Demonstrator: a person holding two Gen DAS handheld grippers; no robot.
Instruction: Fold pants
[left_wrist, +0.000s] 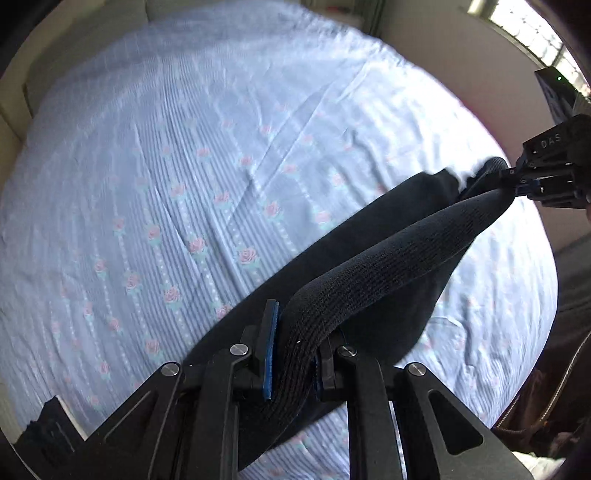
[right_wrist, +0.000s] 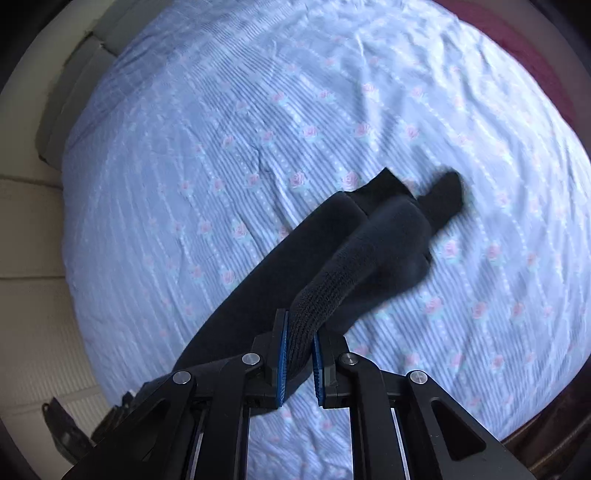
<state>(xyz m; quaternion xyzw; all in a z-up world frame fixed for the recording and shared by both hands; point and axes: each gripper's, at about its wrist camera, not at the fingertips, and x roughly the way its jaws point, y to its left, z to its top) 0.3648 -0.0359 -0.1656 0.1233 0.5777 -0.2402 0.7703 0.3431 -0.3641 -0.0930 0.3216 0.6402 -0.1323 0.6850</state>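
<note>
left gripper (left_wrist: 295, 354) and right gripper (right_wrist: 299, 354) each pinching ribbed waistband of dark pants (left_wrist: 369, 236), stretched over rose-print bedsheet (left_wrist: 184, 166)

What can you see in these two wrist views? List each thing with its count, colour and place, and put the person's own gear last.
pants: one pair, black, lying across the bed; the ribbed waistband is lifted and stretched between the two grippers, the legs trail away over the sheet.
bed sheet: one, pale blue striped with pink roses, covering the bed under the pants.
window: one, bright, top right of the left wrist view.
floor: pale tiles, left of the bed in the right wrist view.
left gripper: one, black with blue pads, shut on one end of the waistband.
right gripper: one, black with blue pads, shut on the other end of the waistband; also seen at the right edge of the left wrist view.
</note>
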